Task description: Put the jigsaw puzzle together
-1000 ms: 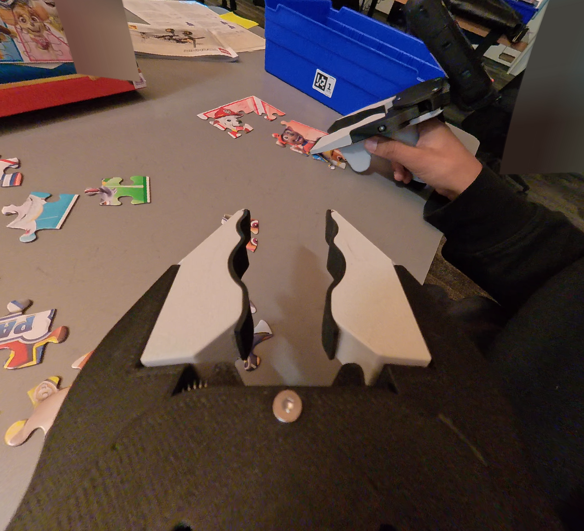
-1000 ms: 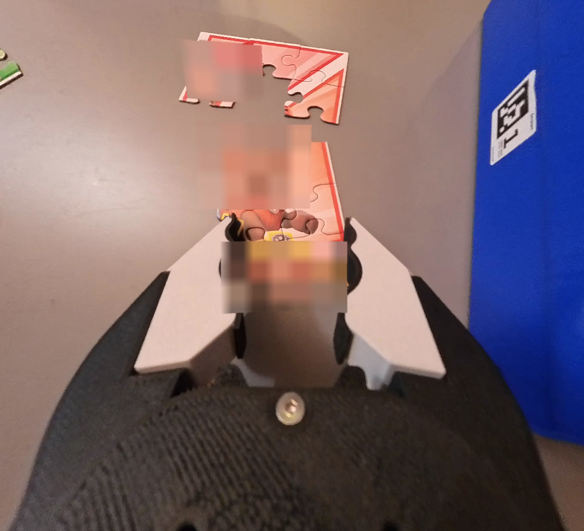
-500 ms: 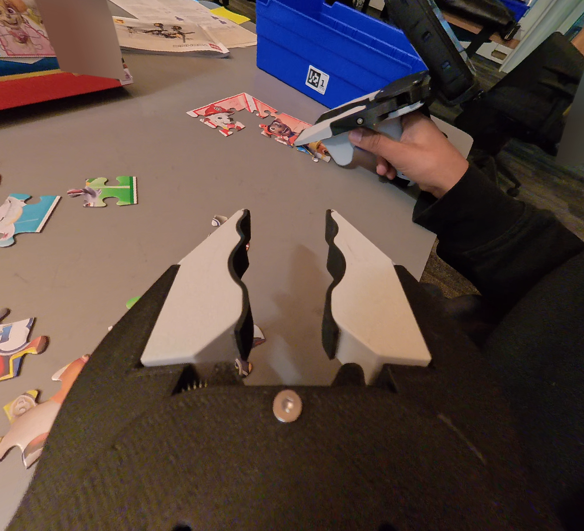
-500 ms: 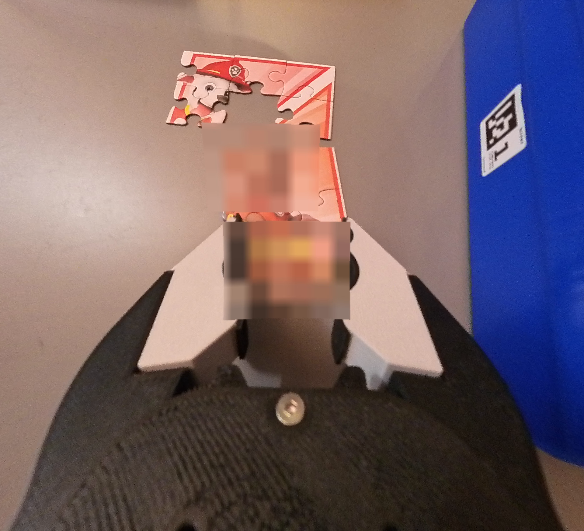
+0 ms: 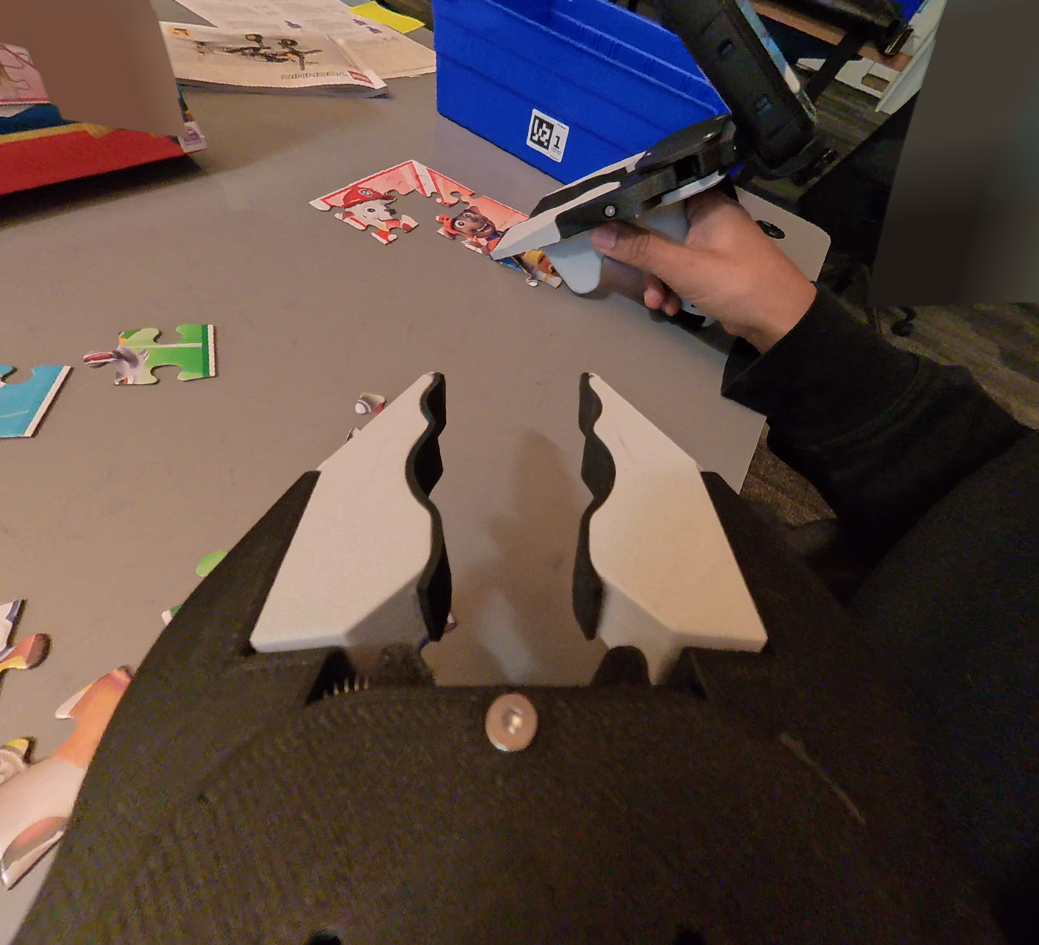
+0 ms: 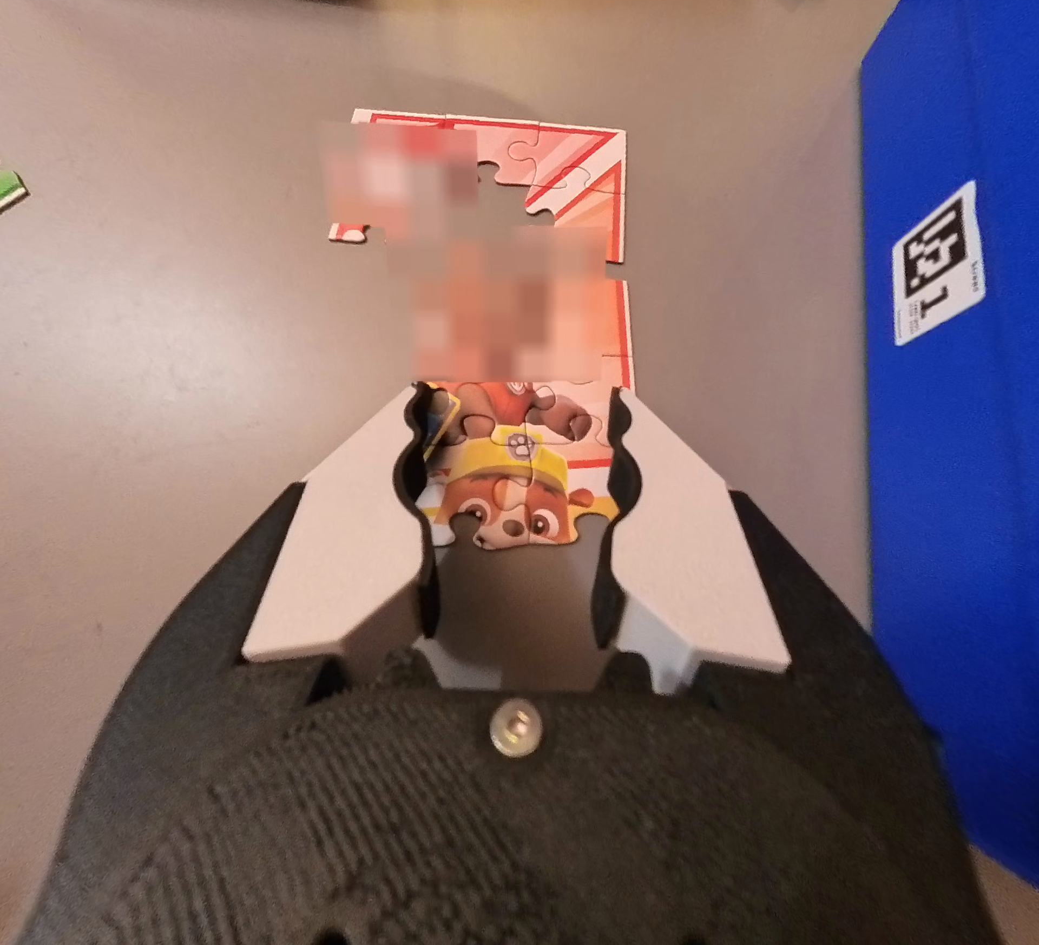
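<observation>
My right gripper [image 6: 514, 392] is low over the grey table [image 6: 168, 355], its pads against the two sides of a joined group of puzzle pieces [image 6: 506, 468] that lies flat. Just ahead lies a red-bordered corner group [image 6: 579, 159], a narrow gap apart. The left wrist view shows the right gripper [image 5: 500, 251] tilted down, its tip on those pieces [image 5: 472, 223], held by a hand in a dark sleeve [image 5: 725, 271]. My left gripper [image 5: 511, 378] is open and empty above bare table. A small loose piece [image 5: 368, 403] peeks out beside its left finger [image 5: 393, 440].
A blue bin [image 5: 562, 63] stands right of the puzzle and shows in the right wrist view [image 6: 956, 412]. A green piece [image 5: 168, 353] and other loose pieces [image 5: 22, 400] lie at left. A red box [image 5: 84, 159] and a booklet [image 5: 270, 57] lie farther back. There is about 25 centimeters between the tips of the two grippers.
My right gripper slid forward with the joined pieces between its fingers, narrowing the gap to the corner group. My left gripper drifted a little and stayed open.
</observation>
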Motion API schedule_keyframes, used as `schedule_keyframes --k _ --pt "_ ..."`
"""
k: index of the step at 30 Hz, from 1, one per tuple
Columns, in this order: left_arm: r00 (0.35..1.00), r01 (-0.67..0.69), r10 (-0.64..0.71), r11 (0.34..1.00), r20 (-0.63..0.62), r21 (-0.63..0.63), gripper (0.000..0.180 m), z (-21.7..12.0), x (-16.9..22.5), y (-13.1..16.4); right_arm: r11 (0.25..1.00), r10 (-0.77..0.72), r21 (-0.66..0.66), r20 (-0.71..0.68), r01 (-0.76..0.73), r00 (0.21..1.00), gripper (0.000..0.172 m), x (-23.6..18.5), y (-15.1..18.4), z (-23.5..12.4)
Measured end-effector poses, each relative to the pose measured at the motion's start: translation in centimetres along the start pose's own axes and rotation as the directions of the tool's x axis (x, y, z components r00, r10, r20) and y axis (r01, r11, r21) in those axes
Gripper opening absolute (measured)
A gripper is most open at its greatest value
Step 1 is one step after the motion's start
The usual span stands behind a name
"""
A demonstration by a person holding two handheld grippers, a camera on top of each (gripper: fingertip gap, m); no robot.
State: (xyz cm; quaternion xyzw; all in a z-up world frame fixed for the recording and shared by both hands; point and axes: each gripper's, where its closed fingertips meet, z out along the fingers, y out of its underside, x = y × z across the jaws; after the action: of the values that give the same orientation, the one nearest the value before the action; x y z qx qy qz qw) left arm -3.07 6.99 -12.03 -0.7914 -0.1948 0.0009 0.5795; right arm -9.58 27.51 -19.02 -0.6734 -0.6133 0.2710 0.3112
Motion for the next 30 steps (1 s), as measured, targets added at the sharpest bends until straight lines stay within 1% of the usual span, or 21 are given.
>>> schedule_keyframes --k 6,13,20,22,24,26,28,30 --pt "1.000 -0.007 0.007 1.000 -0.012 -0.020 0.046 0.6 0.0 -0.4 1.000 -0.010 0.001 0.015 0.009 1.000 0.065 -0.3 -0.1 0.1" --pt "0.999 -0.022 0.021 0.999 -0.043 -0.029 0.046 2.0 -0.3 -1.8 1.000 -0.021 0.000 0.024 0.021 1.000 0.067 -0.5 -0.1 0.1" --pt "0.993 -0.008 0.004 0.999 -0.116 -0.032 0.046 3.9 1.5 -1.5 1.000 -0.031 0.004 0.049 0.030 0.998 0.066 -0.9 -0.1 0.1" --pt "0.988 0.032 -0.033 0.999 -0.151 -0.012 0.045 4.6 2.4 -1.4 1.000 -0.026 0.007 0.061 0.026 0.998 0.066 -1.0 -0.2 0.1" --pt "0.983 0.107 -0.101 0.994 -0.155 0.032 0.045 5.7 2.8 -1.3 1.000 -0.024 0.018 0.088 0.023 0.996 0.068 -1.3 -0.3 -0.1" --pt "0.962 0.193 -0.176 0.979 -0.209 0.066 0.047 6.3 3.7 -1.6 0.997 -0.028 0.072 0.108 0.020 0.994 0.072 -1.5 -0.9 -0.7" --pt "0.958 0.212 -0.185 0.971 -0.218 0.109 0.048 6.5 3.7 -2.4 0.988 -0.028 0.152 0.108 0.011 0.994 0.071 -1.4 -1.8 -1.7" --pt "0.966 0.183 -0.150 0.971 -0.210 0.151 0.048 6.3 3.6 -3.3 0.983 -0.028 0.182 0.072 0.014 0.997 0.069 -0.6 -1.9 -2.2"
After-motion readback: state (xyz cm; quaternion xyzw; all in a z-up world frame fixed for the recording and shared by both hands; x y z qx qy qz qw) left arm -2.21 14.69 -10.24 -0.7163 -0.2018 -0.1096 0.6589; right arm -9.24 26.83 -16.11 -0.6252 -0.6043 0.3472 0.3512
